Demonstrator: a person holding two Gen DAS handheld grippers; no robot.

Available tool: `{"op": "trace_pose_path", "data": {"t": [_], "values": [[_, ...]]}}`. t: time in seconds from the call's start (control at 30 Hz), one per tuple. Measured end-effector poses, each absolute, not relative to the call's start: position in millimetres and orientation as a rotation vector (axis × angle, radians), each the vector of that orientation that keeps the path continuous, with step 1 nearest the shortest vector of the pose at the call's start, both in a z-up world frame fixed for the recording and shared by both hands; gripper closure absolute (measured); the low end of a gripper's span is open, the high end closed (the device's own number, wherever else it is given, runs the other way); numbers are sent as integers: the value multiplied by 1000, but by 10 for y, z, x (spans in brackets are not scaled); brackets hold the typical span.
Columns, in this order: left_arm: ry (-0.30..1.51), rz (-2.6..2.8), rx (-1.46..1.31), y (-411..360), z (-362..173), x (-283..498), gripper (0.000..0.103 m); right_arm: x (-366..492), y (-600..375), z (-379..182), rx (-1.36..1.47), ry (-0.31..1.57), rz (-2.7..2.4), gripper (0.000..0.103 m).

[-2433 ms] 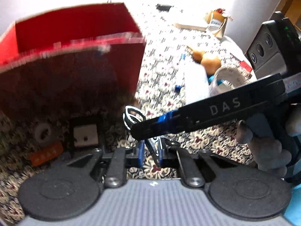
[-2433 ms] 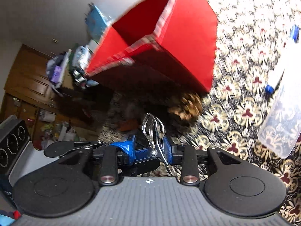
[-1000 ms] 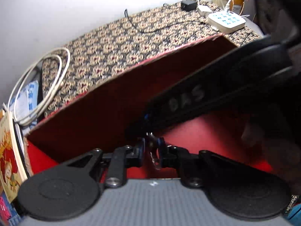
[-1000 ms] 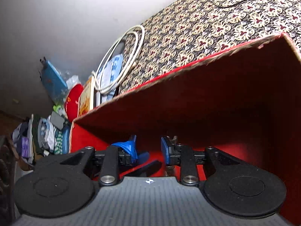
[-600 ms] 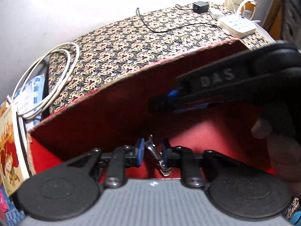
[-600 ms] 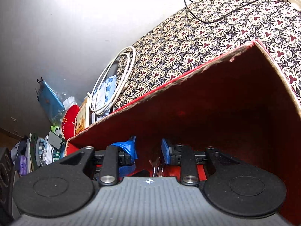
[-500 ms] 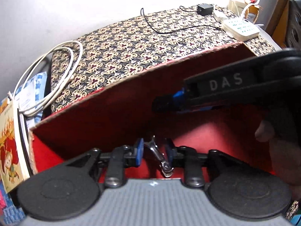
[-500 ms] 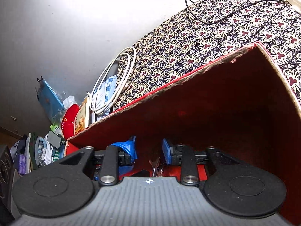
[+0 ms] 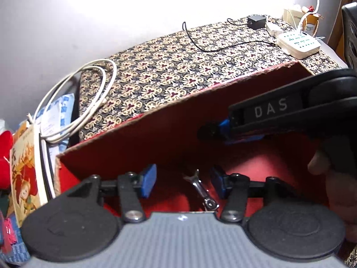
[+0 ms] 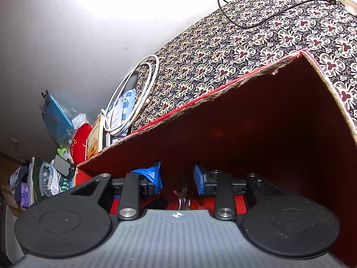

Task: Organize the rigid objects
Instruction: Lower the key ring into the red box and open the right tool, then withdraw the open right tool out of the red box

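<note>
Over the red box (image 9: 138,143), our left gripper (image 9: 181,179) stands wide, the metal clip (image 9: 202,189) lying loose on the box floor between its pads. Our right gripper (image 10: 177,176) also gapes, empty. We should lift straight up, clear of the near wall.

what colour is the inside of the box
Red; the box interior shows best in the left wrist view.
</note>
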State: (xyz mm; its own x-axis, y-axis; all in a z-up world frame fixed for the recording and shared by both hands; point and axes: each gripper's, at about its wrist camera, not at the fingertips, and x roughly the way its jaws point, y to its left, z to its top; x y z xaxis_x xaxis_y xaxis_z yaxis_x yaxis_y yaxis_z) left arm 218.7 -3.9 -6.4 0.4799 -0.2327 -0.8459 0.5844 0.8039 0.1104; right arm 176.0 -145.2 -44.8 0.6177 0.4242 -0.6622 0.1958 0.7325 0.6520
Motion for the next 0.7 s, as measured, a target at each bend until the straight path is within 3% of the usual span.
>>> {"op": "trace_pose_path", "data": {"t": [0.7], "values": [[833,-256,391,73,278,1879,40,1333,-1381,51,596,817,149,87]]}}
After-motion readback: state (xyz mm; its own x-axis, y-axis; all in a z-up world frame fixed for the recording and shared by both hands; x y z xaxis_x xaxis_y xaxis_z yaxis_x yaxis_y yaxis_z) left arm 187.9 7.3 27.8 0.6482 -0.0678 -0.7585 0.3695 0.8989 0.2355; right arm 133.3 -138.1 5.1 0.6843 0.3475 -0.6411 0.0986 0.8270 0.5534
